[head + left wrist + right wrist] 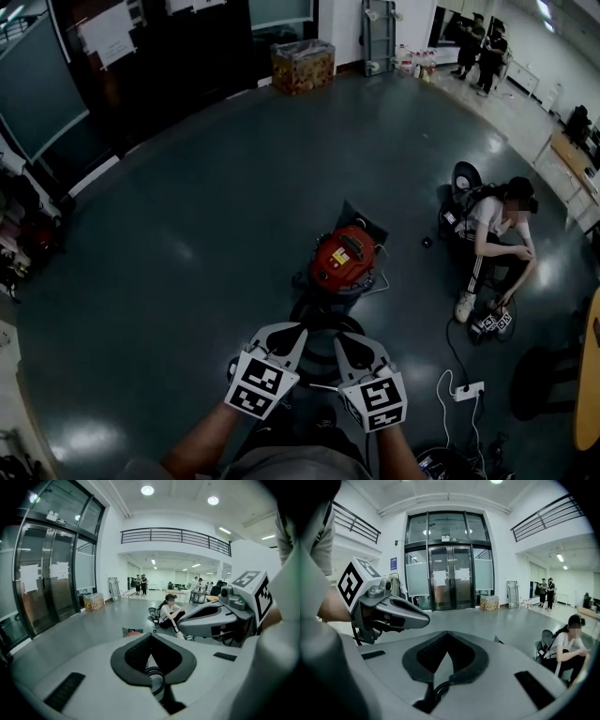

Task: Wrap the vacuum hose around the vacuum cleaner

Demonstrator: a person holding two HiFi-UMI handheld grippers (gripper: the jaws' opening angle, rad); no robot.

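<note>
Both tools pressed together and empty, held over a red-topped vacuum cleaner.

Head view: the left tool [294, 330] and right tool [341, 338] hover side by side above the dark glossy floor [187, 234]. Just ahead stands the red-lidded canister vacuum cleaner [342, 257], its black ribbed hose [309, 314] looped at its base; a seated person [492, 230] is well off to the right. Left gripper view: jaws together on nothing, a hose loop below them. Right gripper view: jaws likewise together, pinching nothing, the left tool at its left.
</note>
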